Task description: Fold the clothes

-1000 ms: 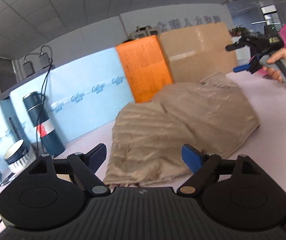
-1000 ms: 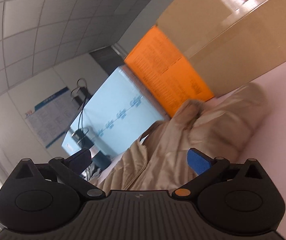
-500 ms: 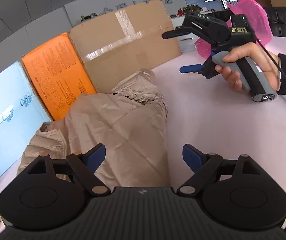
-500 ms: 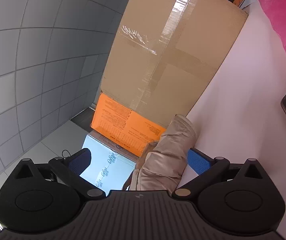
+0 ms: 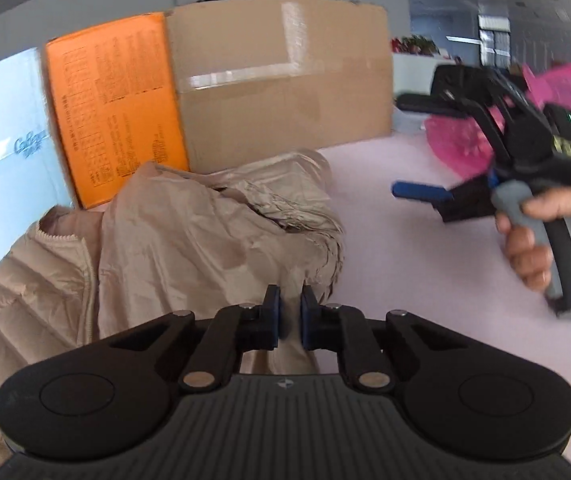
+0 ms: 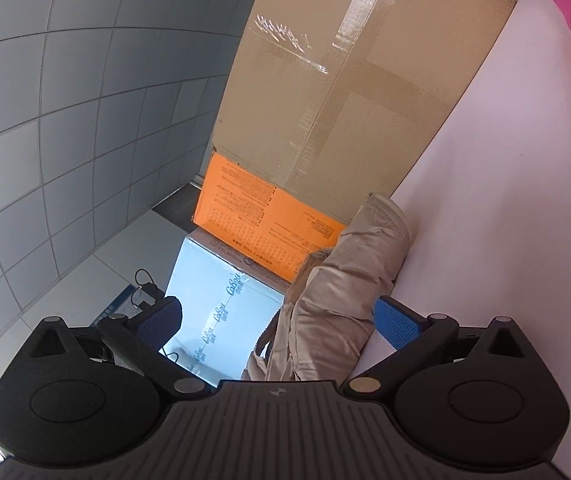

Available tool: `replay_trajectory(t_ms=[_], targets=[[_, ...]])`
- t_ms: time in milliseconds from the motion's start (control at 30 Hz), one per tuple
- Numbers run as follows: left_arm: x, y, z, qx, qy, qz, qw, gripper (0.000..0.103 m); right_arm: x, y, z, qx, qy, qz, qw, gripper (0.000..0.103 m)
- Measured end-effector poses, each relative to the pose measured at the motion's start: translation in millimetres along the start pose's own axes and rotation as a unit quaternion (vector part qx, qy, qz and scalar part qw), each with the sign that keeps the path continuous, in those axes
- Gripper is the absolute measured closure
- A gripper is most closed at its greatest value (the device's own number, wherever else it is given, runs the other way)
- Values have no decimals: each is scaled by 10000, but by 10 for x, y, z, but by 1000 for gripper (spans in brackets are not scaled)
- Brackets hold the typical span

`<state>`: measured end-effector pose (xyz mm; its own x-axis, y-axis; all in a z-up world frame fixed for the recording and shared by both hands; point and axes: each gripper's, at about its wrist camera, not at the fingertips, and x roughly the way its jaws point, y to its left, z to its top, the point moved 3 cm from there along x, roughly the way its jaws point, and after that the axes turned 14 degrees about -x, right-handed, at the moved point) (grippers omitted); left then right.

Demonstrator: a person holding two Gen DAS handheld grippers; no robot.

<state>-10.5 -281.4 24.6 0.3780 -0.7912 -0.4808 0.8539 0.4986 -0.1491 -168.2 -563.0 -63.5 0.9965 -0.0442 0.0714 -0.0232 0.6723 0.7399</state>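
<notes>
Pinching jacket (image 5: 189,240) hem w/ left gripper (image 5: 290,312), pads squeezed on a thin bit of fabric right at its tips | right gripper (image 6: 277,320) spread wide, empty, jacket just ahead of it on table (image 5: 425,264) | risk imo: slick puffy shell slips out when pulled, grip's tiny, fold flops

Worktop (image 5: 425,248) bare right of jacket (image 5: 189,232): clear passage. Cardboard box (image 5: 285,80), orange box (image 5: 113,112) wall off the far edge; pink bag (image 5: 461,144) far right.
</notes>
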Motion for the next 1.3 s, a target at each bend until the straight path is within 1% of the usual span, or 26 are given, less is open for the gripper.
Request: replay_trajectory(t_ms=[33, 100, 167, 233, 333, 400, 433, 500, 600, 733, 900, 967, 1067, 1100, 1133, 1167, 1200, 1300], targets=[[-11, 107, 56, -204, -116, 75, 9997, 94, 5, 14, -3, -43, 33, 20, 10000, 0], [-42, 348, 140, -465, -393, 425, 9972, 94, -8, 51, -14, -144, 95, 50, 9998, 0], [-66, 615, 190, -759, -558, 727, 9929, 94, 4, 77, -23, -245, 144, 36, 9996, 0], [-73, 897, 215, -1093, -663, 1003, 9867, 93, 10, 102, -32, -334, 201, 28, 9992, 0], [40, 1316, 127, -1715, -602, 1385, 9735, 89, 44, 121, -44, -434, 293, -94, 9986, 0], [169, 1577, 4, -2133, -399, 1695, 9613, 86, 63, 139, -60, -525, 390, -216, 9976, 0], [189, 1660, -35, -2353, -313, 1705, 9563, 86, 88, 153, -66, -568, 459, -256, 9970, 0], [176, 1775, -65, -2718, -291, 1621, 9482, 86, 164, 195, -88, -662, 645, -303, 9953, 0], [182, 1757, -76, -2691, -297, 1680, 9479, 86, 329, 280, -193, -726, 1021, -268, 9918, 0], [201, 1789, -95, -2764, -308, 1607, 9470, 86, 694, 453, -389, -734, 1473, -72, 9863, 0], [196, 1797, -108, -2796, -304, 1585, 9465, 85, 1262, 688, -670, -417, 1840, 437, 9811, 0], [193, 1800, -114, -2808, -303, 1576, 9462, 85, 1518, 815, -793, -179, 2140, 743, 9738, 0], [196, 1802, -120, -2832, -304, 1559, 9458, 85, 1859, 1013, -1022, 241, 2654, 1256, 9556, 0], [197, 1803, -120, -2839, -305, 1553, 9457, 85, 1955, 1085, -1091, 288, 2808, 1355, 9497, 0], [198, 1804, -121, -2846, -306, 1549, 9456, 85, 2030, 1154, -1138, 219, 2908, 1359, 9468, 0], [198, 1804, -121, -2849, -307, 1544, 9455, 85, 2089, 1203, -1167, 110, 2960, 1320, 9459, 0], [198, 1804, -122, -2849, -307, 1539, 9456, 85, 2130, 1230, -1176, 16, 2910, 1246, 9486, 0], [199, 1794, -121, -2830, -306, 1519, 9465, 84, 2192, 1247, -1142, -242, 2406, 897, 9662, 0]])
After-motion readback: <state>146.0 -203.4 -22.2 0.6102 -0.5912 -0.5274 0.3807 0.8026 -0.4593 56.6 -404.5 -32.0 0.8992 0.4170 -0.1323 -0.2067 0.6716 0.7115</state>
